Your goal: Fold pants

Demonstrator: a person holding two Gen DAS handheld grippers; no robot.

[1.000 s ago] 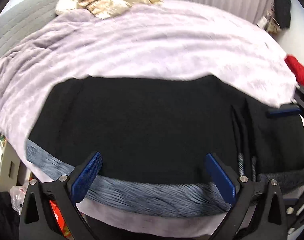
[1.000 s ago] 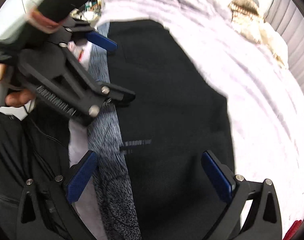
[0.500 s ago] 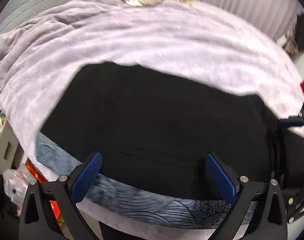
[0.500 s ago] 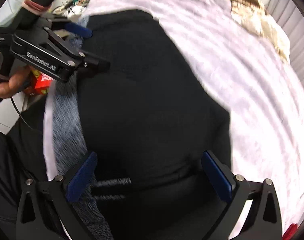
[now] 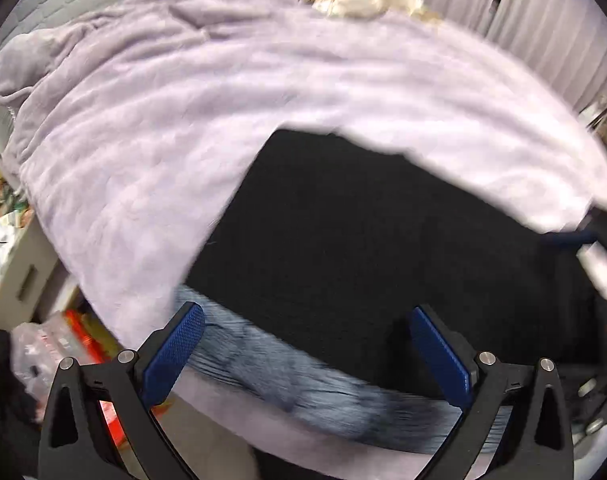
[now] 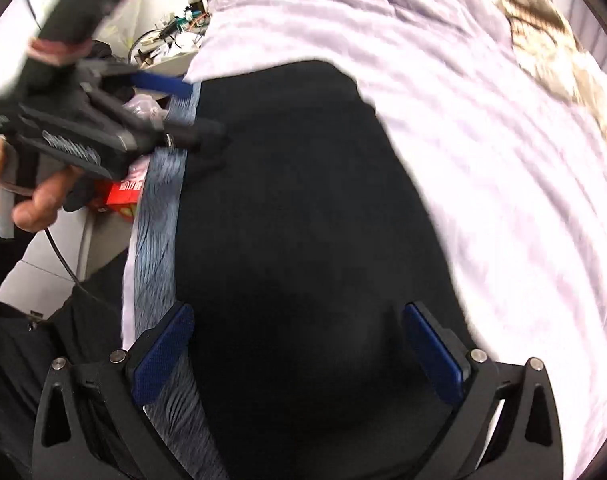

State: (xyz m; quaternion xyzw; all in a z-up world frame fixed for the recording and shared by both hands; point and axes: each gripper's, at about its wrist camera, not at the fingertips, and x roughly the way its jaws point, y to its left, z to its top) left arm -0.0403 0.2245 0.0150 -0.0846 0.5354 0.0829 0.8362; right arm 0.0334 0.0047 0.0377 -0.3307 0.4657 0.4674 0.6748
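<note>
The black fabric pants (image 5: 367, 240) lie spread flat on the bed, on a fluffy lavender blanket (image 5: 183, 120), with a grey-blue streaked fabric strip (image 5: 287, 384) running along their near edge.

The left claw (image 5: 307, 356) is spread wide, its blue textured pads apart and holding nothing. Between and ahead of its fingers is the pants' near edge and the streaked strip; the lavender blanket fills the area ahead and to its left. Far to its right, at the pants' other end, a blue pad of the other tool shows, blurred.

The right claw (image 6: 299, 356) is also spread wide and pinching nothing, with black cloth directly between and ahead of its fingers. The streaked strip passes by its left finger. Ahead and to its left, the left claw (image 6: 183, 108) hangs over the pants' far corner. A red box (image 6: 121, 196) sits below that tool beside the bed. A crumpled brown-and-cream cloth (image 6: 543, 28) lies far ahead to the right.
</note>
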